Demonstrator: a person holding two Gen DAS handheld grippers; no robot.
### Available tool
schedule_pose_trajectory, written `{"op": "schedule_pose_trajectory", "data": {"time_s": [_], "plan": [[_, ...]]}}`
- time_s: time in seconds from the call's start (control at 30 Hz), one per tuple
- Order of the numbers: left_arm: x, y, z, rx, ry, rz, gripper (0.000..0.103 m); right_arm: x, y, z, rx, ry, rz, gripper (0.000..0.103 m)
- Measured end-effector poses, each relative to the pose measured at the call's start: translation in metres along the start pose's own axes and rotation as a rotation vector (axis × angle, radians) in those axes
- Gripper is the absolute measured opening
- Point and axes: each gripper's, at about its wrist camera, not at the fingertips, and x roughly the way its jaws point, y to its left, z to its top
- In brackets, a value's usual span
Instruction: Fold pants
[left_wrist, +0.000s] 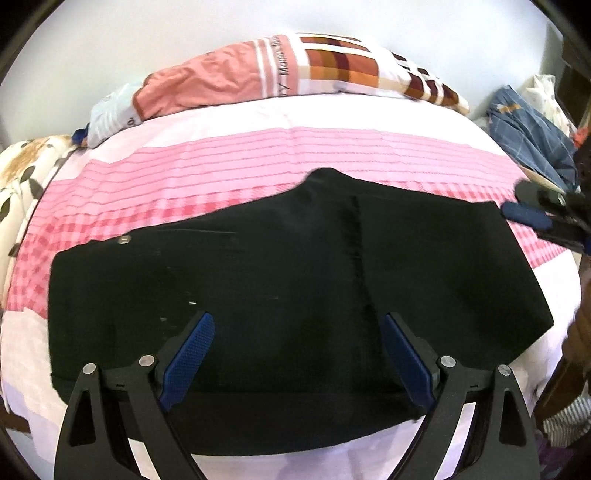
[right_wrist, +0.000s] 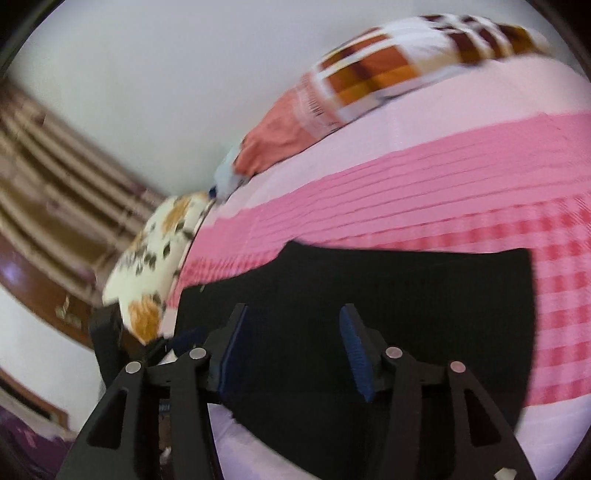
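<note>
Black pants (left_wrist: 277, 277) lie folded into a broad flat slab across the pink-and-white bed sheet (left_wrist: 258, 158), a metal button (left_wrist: 123, 239) showing at their left end. My left gripper (left_wrist: 297, 319) hovers over the near half of the pants, open, its blue pads wide apart with nothing gripped. My right gripper (left_wrist: 532, 216) shows at the right edge, just off the pants' far right corner. In the right wrist view, which is blurred, the right gripper (right_wrist: 293, 310) is open above the pants (right_wrist: 424, 314), and nothing sits between its pads.
A plaid orange, pink and white pillow (left_wrist: 295, 70) lies along the far side of the bed by the white wall. A floral quilt (left_wrist: 22, 177) bunches at the left edge. Blue checked cloth (left_wrist: 528, 129) is heaped at the right. Brown wooden furniture (right_wrist: 44, 280) stands beyond the bed.
</note>
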Motion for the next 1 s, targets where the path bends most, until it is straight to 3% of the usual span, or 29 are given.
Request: {"op": "schedule_pose_trajectory", "data": {"time_s": [0.27, 0.57, 0.77, 0.83, 0.9, 1.0], "plan": [[-0.007, 0.042, -0.001, -0.025, -0.027, 0.055, 0.092, 0.051, 0.066, -0.025, -0.117, 0.098, 0.023, 0.056], [-0.020, 0.099, -0.004, -0.043, -0.074, 0.153, 0.092, 0.082, 0.067, -0.032, -0.025, 0.171, 0.047, 0.059], [-0.030, 0.165, -0.004, -0.019, -0.112, 0.199, 0.092, 0.084, 0.064, -0.032, 0.007, 0.176, 0.030, 0.064], [-0.022, 0.194, -0.003, -0.052, -0.051, 0.125, 0.092, 0.086, 0.063, -0.033, 0.025, 0.179, 0.028, 0.066], [-0.010, 0.227, -0.003, -0.129, 0.025, -0.020, 0.092, 0.090, 0.059, -0.035, 0.052, 0.186, 0.033, 0.067], [0.000, 0.264, -0.007, -0.223, 0.047, -0.192, 0.092, 0.095, 0.055, -0.036, 0.086, 0.199, 0.031, 0.068]]}}
